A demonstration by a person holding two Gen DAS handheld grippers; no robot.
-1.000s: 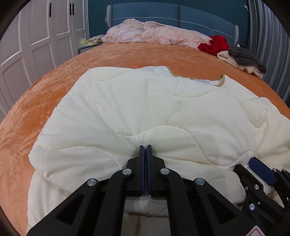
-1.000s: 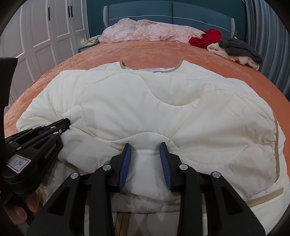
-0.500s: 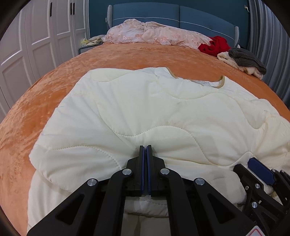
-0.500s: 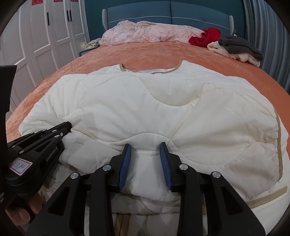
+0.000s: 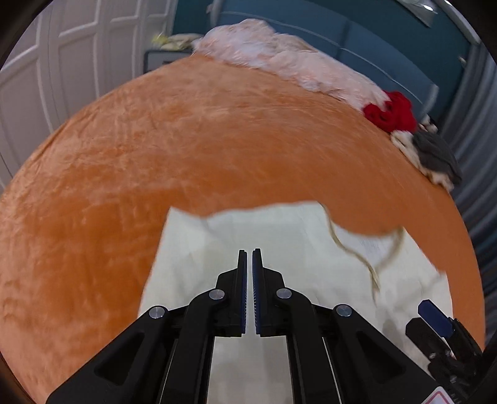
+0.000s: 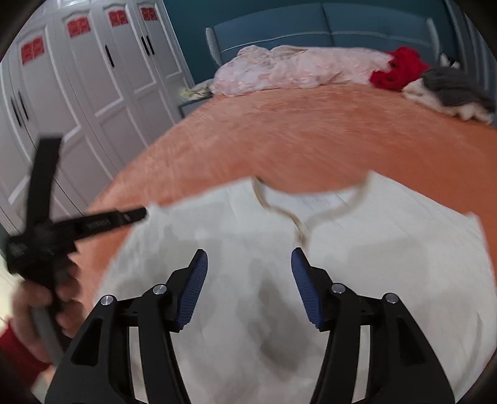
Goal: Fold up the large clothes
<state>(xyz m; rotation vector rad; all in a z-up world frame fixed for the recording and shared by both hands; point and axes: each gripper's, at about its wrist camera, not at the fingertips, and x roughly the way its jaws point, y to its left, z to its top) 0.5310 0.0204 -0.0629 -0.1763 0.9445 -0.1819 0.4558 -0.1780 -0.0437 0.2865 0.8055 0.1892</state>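
A cream quilted garment point(image 5: 279, 248) lies on the orange bedspread point(image 5: 186, 155), its tan-trimmed collar point(image 5: 366, 258) at the far edge. My left gripper point(image 5: 249, 253) hovers over the garment's left half, shut, with no cloth visible between its pads. In the right wrist view it point(image 6: 136, 214) points at the garment's point(image 6: 372, 248) far-left corner, blurred. My right gripper point(image 6: 248, 264) is just short of the collar point(image 6: 298, 217). Its jaws are opening with nothing pinched, and the cloth lies below them. One of its blue fingertips point(image 5: 433, 314) shows at the left wrist view's lower right.
Pink bedding point(image 5: 295, 68) is heaped along the blue headboard point(image 6: 326, 28). A red garment point(image 5: 391, 112) and grey and cream clothes point(image 5: 435, 152) sit at the bed's far right. White wardrobe doors point(image 6: 77, 93) stand to the left. A hand point(image 6: 34, 310) with a red cuff holds the left gripper.
Both grippers have risen and travelled forward over the garment, so the collar now sits close in front of them. The right jaws have let go of the cloth fold and spread wider.
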